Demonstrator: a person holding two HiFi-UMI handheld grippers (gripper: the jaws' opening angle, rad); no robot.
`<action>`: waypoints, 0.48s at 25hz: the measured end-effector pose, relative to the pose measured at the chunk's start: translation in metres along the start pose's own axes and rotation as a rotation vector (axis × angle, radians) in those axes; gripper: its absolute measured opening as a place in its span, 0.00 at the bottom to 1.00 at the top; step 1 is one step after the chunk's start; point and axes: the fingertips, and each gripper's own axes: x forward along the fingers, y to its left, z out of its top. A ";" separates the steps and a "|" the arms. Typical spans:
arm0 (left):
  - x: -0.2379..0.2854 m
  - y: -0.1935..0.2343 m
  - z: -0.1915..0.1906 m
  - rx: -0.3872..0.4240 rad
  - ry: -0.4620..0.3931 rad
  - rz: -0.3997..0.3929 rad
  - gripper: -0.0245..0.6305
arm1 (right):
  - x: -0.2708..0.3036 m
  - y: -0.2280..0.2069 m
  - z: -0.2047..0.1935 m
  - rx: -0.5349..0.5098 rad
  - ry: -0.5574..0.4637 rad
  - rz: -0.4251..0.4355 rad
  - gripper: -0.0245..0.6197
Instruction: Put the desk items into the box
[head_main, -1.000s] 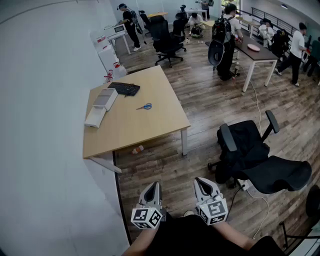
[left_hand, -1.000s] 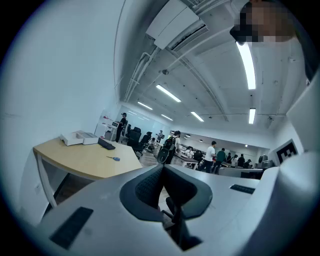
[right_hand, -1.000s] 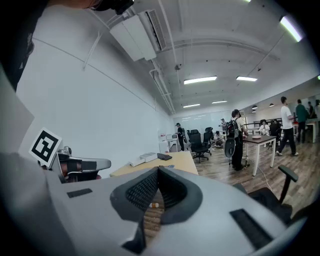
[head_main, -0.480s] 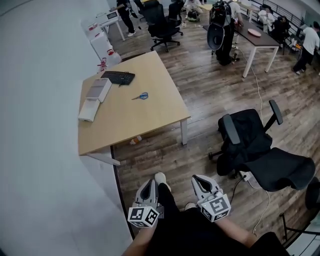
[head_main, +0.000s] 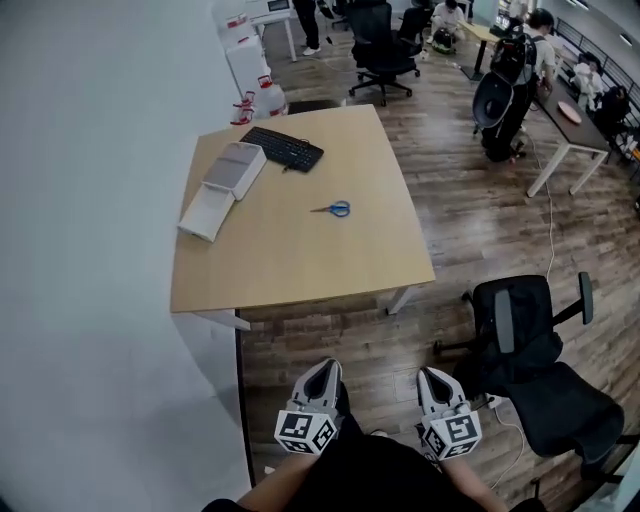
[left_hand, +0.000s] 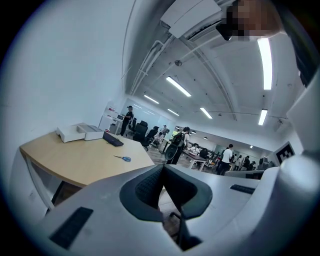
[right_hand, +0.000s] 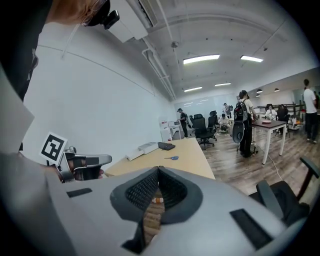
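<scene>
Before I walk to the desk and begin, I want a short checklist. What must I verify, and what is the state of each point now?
1. Left claw shut with nothing in it: ok.
2. Right claw shut with nothing in it: ok.
3. Scissors lie free on the desk, nothing on top: ok.
4. Keyboard lies free at the far side: ok.
5. Box open to take items: cannot tell.
6. Claws within reach of the desk: not ok, both hang low over the floor, short of it.
</scene>
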 end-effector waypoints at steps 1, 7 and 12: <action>0.011 0.014 0.005 -0.008 0.005 -0.003 0.06 | 0.016 -0.001 0.006 0.006 0.010 -0.007 0.13; 0.062 0.078 0.062 0.000 -0.010 -0.020 0.06 | 0.109 0.007 0.063 0.008 0.020 0.015 0.13; 0.094 0.128 0.108 0.019 -0.036 -0.038 0.06 | 0.179 0.023 0.099 -0.021 0.003 0.021 0.13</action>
